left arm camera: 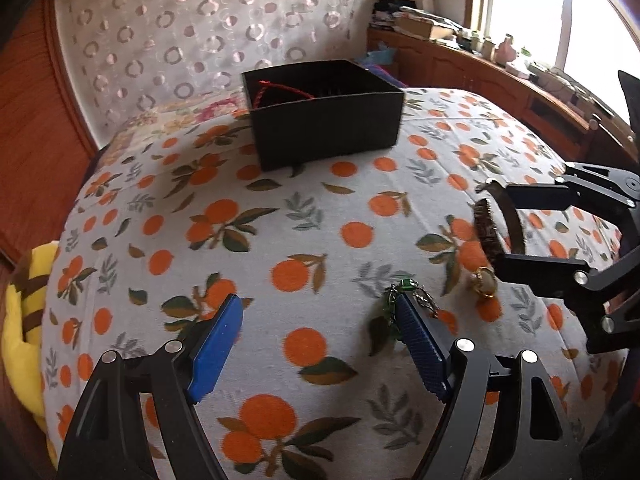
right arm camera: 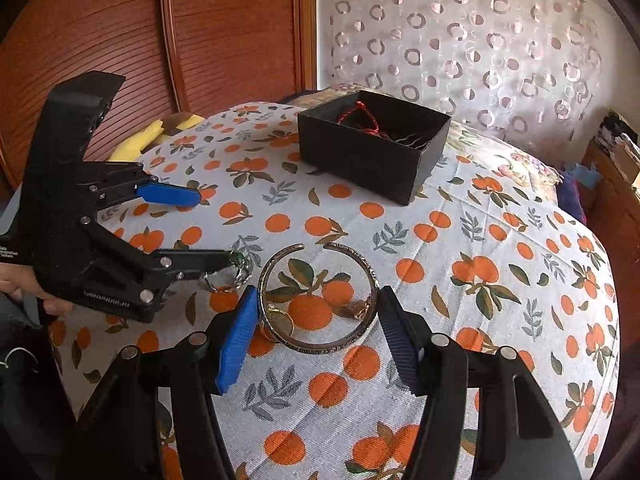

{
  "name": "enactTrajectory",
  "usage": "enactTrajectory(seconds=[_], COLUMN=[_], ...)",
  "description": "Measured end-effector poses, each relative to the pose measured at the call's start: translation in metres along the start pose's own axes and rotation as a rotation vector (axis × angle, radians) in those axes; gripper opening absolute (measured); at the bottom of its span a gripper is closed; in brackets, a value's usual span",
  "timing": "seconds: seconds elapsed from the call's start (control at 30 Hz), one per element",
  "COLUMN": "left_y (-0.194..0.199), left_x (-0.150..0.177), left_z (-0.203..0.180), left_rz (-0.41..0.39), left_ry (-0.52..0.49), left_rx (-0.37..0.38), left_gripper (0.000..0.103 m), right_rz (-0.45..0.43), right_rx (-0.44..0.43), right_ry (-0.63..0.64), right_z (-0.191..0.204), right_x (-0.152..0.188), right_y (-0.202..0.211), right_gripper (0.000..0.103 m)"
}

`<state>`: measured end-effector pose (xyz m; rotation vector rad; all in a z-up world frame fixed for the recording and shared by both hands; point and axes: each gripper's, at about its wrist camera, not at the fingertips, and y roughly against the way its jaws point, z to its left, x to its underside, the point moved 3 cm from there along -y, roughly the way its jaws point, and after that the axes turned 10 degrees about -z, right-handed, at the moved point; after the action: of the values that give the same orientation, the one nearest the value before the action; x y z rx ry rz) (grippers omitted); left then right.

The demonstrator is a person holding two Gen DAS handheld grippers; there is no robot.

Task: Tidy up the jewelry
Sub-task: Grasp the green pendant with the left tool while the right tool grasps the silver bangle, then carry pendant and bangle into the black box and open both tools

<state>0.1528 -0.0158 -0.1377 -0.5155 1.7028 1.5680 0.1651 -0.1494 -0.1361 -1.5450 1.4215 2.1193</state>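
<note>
Left wrist view: left gripper (left arm camera: pixel 318 344) spread wide above the orange-print bedspread (left arm camera: pixel 328 216); a green chain (left arm camera: pixel 404 300) lies touching its right finger. No readable writing.

Right wrist view: right gripper (right arm camera: pixel 316 334) fingers flank a bangle (right arm camera: pixel 320 296), pads seemingly just clear; lettering on the other gripper is illegible. The black box (right arm camera: pixel 372 160) sits beyond.

Two hand-held black two-finger grippers with blue ribbed pads angle down from the lower edge of their own views. The left gripper (left arm camera: pixel 316 344) stands with its jaws spread wide and nothing between the pads; seen from the right wrist view at mid left (right arm camera: pixel 212 232), a person's hand (right arm camera: pixel 24 284) grips its handle at the far left edge. The right gripper (right arm camera: pixel 316 332) has its jaws parted, pads not pressing.
</note>
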Motion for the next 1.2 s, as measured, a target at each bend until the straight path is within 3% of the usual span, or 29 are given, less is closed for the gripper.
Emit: enactTrajectory(seconds=[0.13, 0.27, 0.47, 0.83, 1.2], left_y=[-0.002, -0.005, -0.003, 0.001, 0.001], left_x=[-0.002, -0.003, -0.006, -0.032, -0.081], left_z=[-0.005, -0.017, -0.026, -0.014, 0.01], left_rz=[0.0, -0.006, -0.003, -0.049, -0.14], left_ry=[-0.01, -0.035, -0.055, 0.004, 0.052], left_rx=[0.021, 0.049, 0.096, 0.125, 0.094], left_gripper=[0.073, 0.058, 0.007, 0.006, 0.006], right_rz=[0.003, 0.007, 0.015, -0.012, -0.119], right_rx=[0.002, 0.015, 0.018, 0.02, 0.032], right_ry=[0.0, 0.01, -0.005, -0.013, 0.017], right_z=[0.0, -0.001, -0.007, -0.019, -0.042], right_x=[0.0, 0.001, 0.003, -0.016, -0.079], right_y=[-0.001, -0.002, -0.004, -0.01, -0.018], right_gripper=[0.063, 0.063, 0.063, 0.063, 0.063])
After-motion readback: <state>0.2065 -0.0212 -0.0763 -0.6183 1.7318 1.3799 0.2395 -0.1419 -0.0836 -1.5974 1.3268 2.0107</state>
